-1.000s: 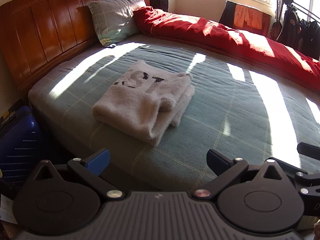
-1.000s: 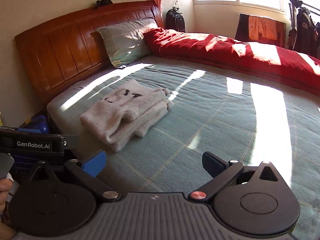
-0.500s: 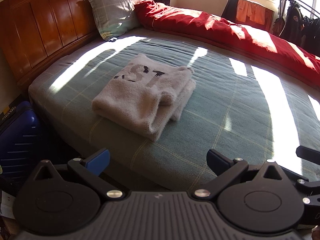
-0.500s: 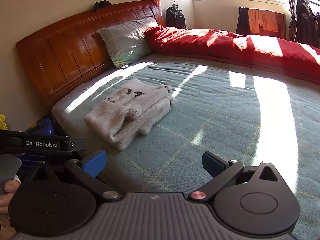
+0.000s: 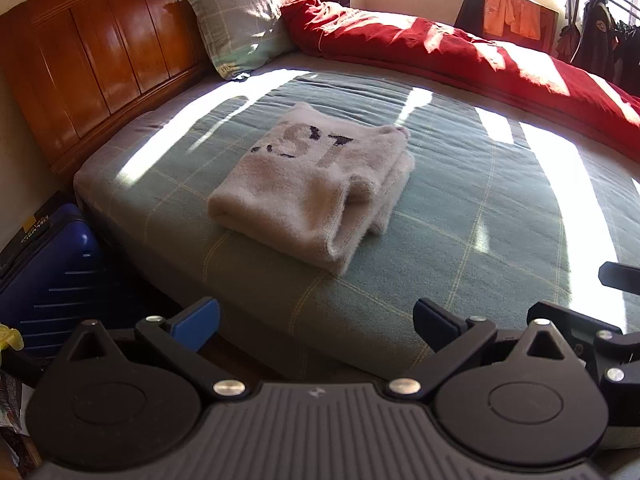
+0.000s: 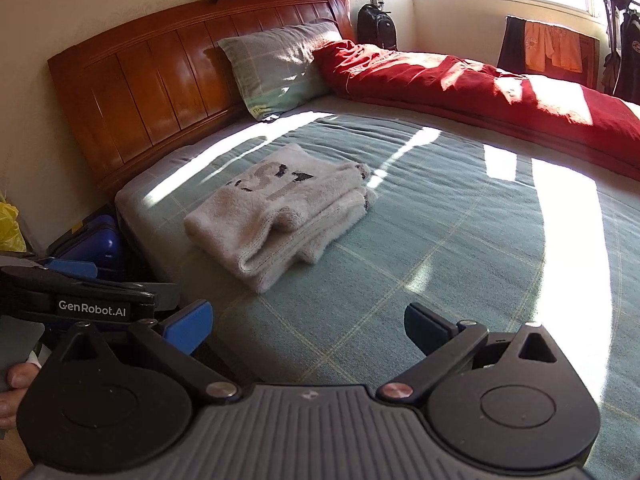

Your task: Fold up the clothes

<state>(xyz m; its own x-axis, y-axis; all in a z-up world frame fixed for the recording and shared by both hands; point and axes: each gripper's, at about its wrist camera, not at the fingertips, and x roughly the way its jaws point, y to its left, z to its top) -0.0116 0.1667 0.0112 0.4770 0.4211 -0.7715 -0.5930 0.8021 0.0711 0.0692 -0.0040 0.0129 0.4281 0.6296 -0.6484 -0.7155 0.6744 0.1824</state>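
Fleecy grey sweater (image 5: 316,184) lies folded at frame centre on the bed (image 5: 480,208): soft, light, best pinched at its layered edge; both hand-held grippers (image 5: 316,316) (image 6: 308,322) gape empty.

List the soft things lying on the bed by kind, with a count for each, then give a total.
Folded grey sweater: 1
Pillow: 1
Red quilt: 1
Total: 3
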